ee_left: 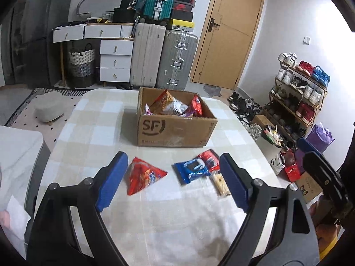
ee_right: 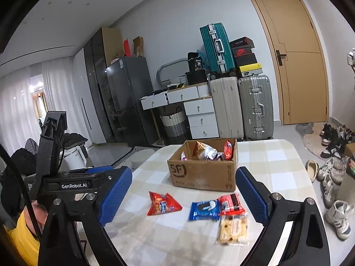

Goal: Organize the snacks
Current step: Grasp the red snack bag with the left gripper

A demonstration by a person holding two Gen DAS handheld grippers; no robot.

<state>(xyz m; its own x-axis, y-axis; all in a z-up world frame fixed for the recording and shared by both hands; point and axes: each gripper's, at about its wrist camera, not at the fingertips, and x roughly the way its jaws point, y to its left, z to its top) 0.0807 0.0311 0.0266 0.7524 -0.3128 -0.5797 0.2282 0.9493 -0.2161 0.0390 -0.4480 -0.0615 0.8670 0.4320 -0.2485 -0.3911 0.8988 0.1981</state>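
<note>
We are holding the left claw (ee_left: 172, 180) and right claw (ee_right: 184, 196) wide apart and empty over four snack packets lying near the cardboard box (ee_left: 175, 130) on the tabletop (ee_left: 155, 217).

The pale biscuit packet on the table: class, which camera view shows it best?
The right wrist view: the pale biscuit packet lies whole and sharp. In the left wrist view it is blurred and partly hidden behind a blue pad.

An open brown cardboard box (ee_left: 175, 130) printed "SF" sits mid-frame, holding several upright snack bags. In front of it lie a red triangular chip bag (ee_left: 143, 175), a blue cookie packet (ee_left: 193, 169), a red cookie packet (ee_right: 230, 204) and a pale clear-wrapped biscuit pack (ee_right: 233, 230)
</note>
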